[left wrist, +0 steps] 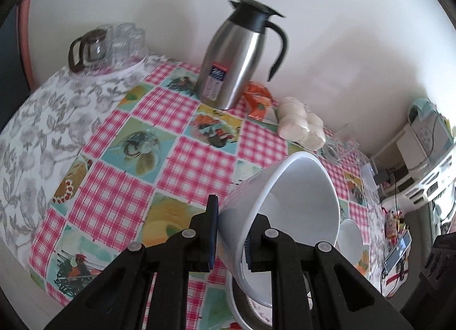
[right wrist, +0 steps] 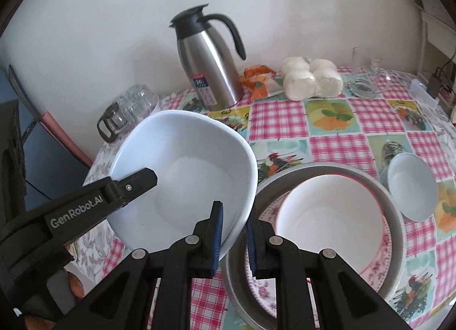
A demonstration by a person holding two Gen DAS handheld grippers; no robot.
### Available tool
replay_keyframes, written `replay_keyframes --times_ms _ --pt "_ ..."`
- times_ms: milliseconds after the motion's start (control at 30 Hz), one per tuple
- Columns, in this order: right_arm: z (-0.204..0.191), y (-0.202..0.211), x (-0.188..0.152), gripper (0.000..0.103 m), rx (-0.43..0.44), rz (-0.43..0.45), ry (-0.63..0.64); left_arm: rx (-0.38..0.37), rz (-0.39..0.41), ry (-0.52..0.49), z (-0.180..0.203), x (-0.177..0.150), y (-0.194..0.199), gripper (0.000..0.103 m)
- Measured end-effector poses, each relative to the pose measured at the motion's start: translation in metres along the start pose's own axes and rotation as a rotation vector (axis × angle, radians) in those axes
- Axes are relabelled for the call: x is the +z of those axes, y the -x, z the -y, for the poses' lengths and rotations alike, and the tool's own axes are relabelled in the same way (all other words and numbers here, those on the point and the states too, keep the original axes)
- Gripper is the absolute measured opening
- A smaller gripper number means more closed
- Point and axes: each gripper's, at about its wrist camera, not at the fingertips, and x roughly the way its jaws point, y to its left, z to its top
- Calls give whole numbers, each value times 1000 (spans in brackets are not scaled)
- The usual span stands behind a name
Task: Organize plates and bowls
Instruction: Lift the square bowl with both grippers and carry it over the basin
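Observation:
A large white bowl (right wrist: 185, 176) hangs tilted above the checked tablecloth, and both grippers hold it. My left gripper (left wrist: 230, 234) is shut on its rim, one pad inside and one outside; the bowl (left wrist: 296, 196) opens toward the right there. In the right wrist view the left gripper's finger (right wrist: 139, 180) lies inside the bowl at the left. My right gripper (right wrist: 233, 234) is shut on the bowl's near rim. Below and to the right, a grey round pan (right wrist: 396, 216) holds a floral plate (right wrist: 379, 258) with a white bowl (right wrist: 327, 216) on it. A small white bowl (right wrist: 411, 187) stands beside the pan.
A steel jug (right wrist: 211, 70) stands at the back by the wall, with an orange packet (right wrist: 256, 79) and bagged white rolls (right wrist: 310, 77) to its right. Upturned glasses and a glass pot (right wrist: 128, 110) sit at the back left. A glass ashtray (right wrist: 362, 86) is at the far right.

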Motion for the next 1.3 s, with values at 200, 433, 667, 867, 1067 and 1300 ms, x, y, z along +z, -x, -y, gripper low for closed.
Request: replay_keyframes --times_ms 200,433,667,867,1067,1300 --pt "25 13 -1 17 3 23 -31 22 6 -59 32 -7 0 16" --pt "55 24 -2 17 -4 27 -76 32 -1 -118 65 -18 -4 16" --pt "77 38 -5 18 -23 45 -98 51 0 -171 94 -28 -5 16" --pt "95 46 -5 18 -28 53 -123 46 -6 -197 110 -35 -7 16" --pt "104 51 -6 18 -30 63 -142 50 -6 -224 119 -41 -7 16" --pt "107 47 -8 19 -26 45 -155 54 -28 -221 118 -41 -12 16"
